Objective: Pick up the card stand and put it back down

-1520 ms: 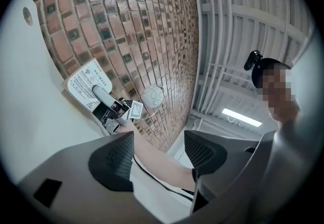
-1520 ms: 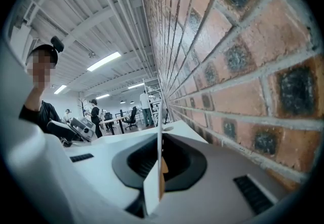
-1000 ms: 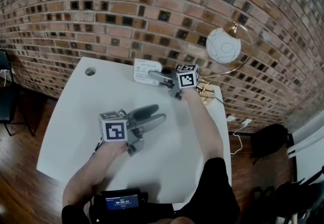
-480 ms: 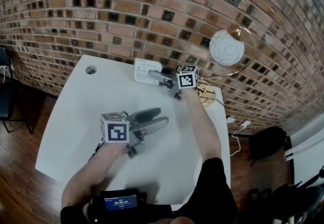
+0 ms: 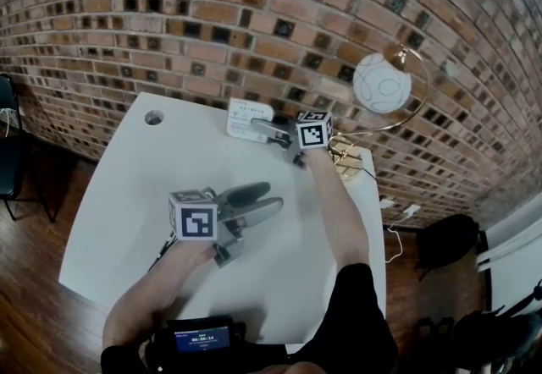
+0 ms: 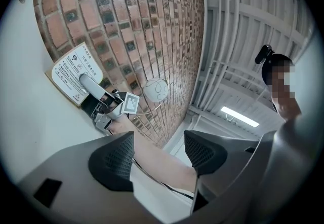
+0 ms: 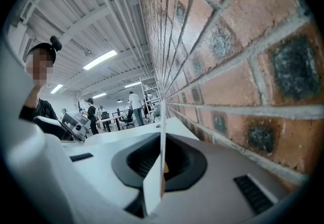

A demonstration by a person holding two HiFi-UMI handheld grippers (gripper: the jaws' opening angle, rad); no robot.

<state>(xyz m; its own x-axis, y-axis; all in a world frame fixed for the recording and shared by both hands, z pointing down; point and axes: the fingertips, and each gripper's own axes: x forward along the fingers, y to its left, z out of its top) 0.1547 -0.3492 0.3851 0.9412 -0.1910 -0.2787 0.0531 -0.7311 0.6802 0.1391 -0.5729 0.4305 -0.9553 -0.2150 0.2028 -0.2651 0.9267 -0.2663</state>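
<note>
The card stand (image 5: 246, 118) has kept its place at the foot of the brick wall (image 5: 212, 17). The right gripper (image 5: 257, 124) still pinches its edge, the jaws having just eased slightly. The left gripper (image 5: 269, 197), farther from the wall over the table (image 5: 127, 195), stays spread and empty. The stand appears set down, so only the release remains.

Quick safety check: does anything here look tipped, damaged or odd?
Nothing stands out. The card stand looks intact, pinched by the right gripper, whose jaws have just eased open slightly, beside the brick wall.
</note>
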